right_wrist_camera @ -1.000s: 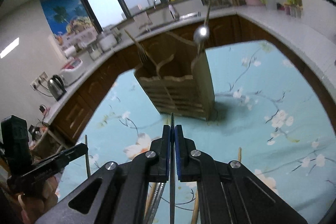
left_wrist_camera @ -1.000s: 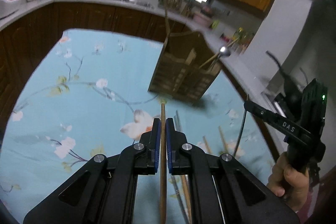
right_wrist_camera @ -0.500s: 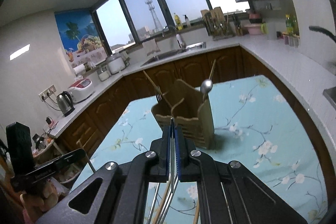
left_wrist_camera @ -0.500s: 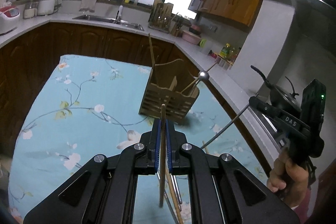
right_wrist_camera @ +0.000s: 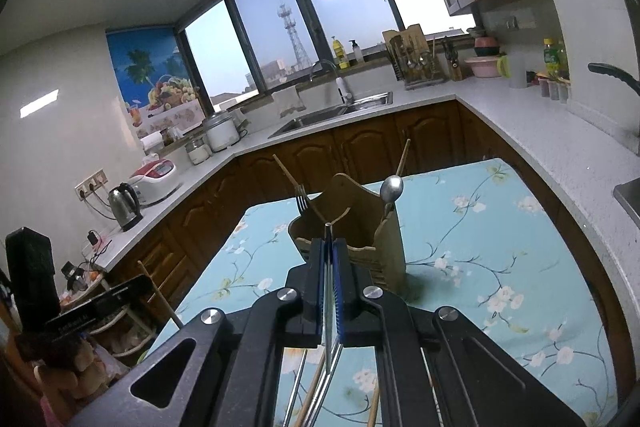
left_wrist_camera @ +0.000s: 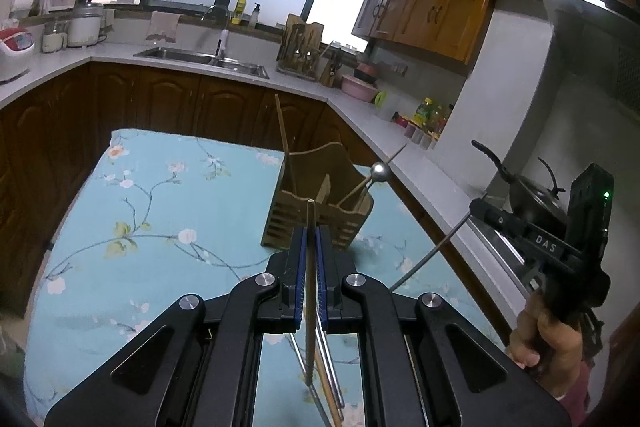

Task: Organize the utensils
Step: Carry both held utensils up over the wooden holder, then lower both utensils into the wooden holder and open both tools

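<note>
Left wrist: left gripper [left_wrist_camera: 311, 267] pinches chopstick [left_wrist_camera: 309, 291], right gripper [right_wrist_camera: 329, 279] pinches metal rod [right_wrist_camera: 328, 291]; lower tips-first into holder [left_wrist_camera: 320, 211], w/o knocking spoon [left_wrist_camera: 379, 171].

Both wrist views look forward and down from above the desk [left_wrist_camera: 152, 195], sharing the holder [left_wrist_camera: 320, 195] [right_wrist_camera: 360, 227] ahead.

Your counter [left_wrist_camera: 120, 267] is covered by a light blue cloth [right_wrist_camera: 500, 267] printed with white blossoms and thin branches. On it stands a wooden utensil holder [left_wrist_camera: 320, 219], upright, toward the far end, with slatted sides and several compartments. At the near edge, loose utensils lie on the cloth: wooden chopsticks [right_wrist_camera: 312, 395] and thin metal handles [left_wrist_camera: 332, 379], crossing each other close together.
</note>
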Available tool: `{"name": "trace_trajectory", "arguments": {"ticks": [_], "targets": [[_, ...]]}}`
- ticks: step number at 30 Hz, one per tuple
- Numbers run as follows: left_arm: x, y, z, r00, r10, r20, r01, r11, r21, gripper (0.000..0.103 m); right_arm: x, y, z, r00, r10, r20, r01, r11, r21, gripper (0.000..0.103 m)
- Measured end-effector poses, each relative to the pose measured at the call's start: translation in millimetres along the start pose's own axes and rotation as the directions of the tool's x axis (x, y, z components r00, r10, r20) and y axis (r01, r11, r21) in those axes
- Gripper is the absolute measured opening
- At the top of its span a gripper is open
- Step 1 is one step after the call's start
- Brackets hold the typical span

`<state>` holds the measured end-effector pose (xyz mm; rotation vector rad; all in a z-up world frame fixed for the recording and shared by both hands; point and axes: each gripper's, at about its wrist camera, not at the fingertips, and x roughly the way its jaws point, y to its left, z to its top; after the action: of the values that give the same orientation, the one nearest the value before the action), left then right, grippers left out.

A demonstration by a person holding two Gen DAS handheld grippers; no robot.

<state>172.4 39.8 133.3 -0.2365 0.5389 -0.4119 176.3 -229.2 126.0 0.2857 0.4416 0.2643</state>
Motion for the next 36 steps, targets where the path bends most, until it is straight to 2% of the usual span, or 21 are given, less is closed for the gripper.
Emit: {"name": "trace_trajectory", "arguments": {"ticks": [13, 23, 31, 36], "targets": [[1.6, -5.2, 25.5, 0.998, -0.016, 0.059, 0.015, 1.0, 0.022, 0.004, 3.8, -3.3, 11.8, 1.0, -0.004, 0.018, 0.004, 1.0, -0.005, 0.004], [15.7, -20.6, 77.2, 0.987, -0.011, 0.161, -0.003, 0.996, 0.089, 0.004, 9.2, -2.6, 54.3, 0.994, -0.023, 0.103, 0.027, 0.999, -0.033, 0.004], [47.5, -26.9, 132.8, 0.964, 0.009, 0.267, -0.042, 0.992, 0.115, 0.004, 25.2, -9.8, 103.6, 0.979, -0.056, 0.196, 0.063, 0.997, -0.032, 0.004], [86.0, -22.5, 146.4, 0.956, 0.015, 0.292, -0.046, 0.994, 0.099, 0.004, 46.3, -17.1, 110.4, 0.976, -0.075, 0.203, 0.083, 0.996, -0.031, 0.004]]}}
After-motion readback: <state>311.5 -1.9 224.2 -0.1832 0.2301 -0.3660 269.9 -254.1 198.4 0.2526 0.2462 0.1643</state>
